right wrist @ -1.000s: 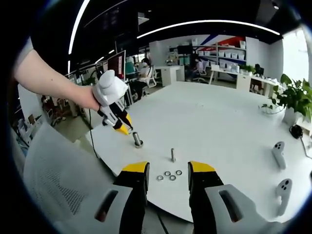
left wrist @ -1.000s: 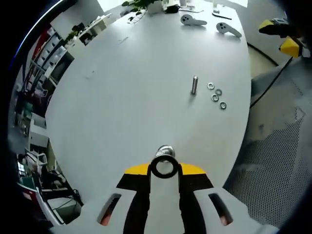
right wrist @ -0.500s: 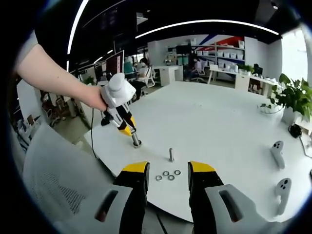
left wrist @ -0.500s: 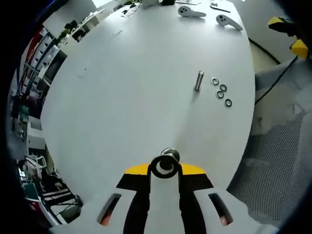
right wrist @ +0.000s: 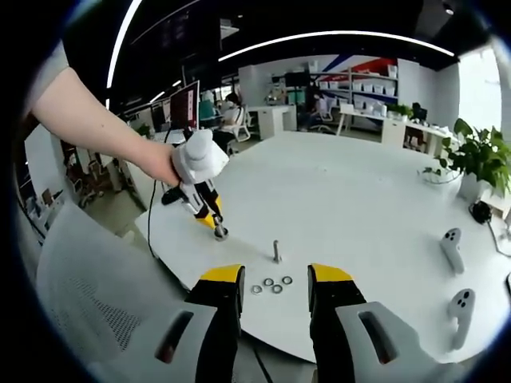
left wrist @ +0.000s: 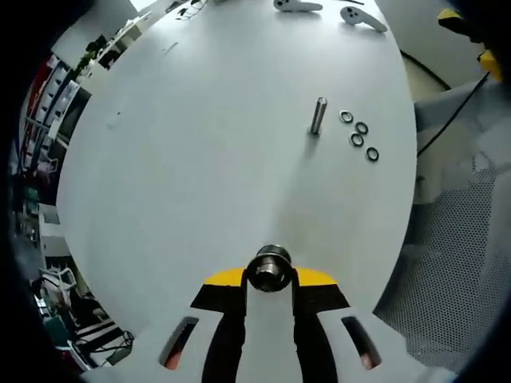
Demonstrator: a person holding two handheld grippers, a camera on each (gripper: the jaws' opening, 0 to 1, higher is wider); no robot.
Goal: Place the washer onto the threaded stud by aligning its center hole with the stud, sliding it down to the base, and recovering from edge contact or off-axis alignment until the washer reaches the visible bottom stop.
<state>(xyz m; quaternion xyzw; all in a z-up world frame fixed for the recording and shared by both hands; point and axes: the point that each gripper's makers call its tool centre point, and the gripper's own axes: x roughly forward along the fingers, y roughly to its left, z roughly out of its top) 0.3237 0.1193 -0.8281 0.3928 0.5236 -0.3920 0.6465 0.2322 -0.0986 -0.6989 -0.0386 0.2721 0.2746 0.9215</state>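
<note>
between closed left gripper (left wrist: 270, 275) jaws, a metal stud base (left wrist: 270, 266).

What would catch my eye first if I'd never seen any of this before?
Probably the big white round table, nearly bare, with an upright threaded stud and four small washers in a cluster beside it near the edge. Next, in the right gripper view, a person's hand holding the left gripper down on a second metal stud standing on the table.
</note>
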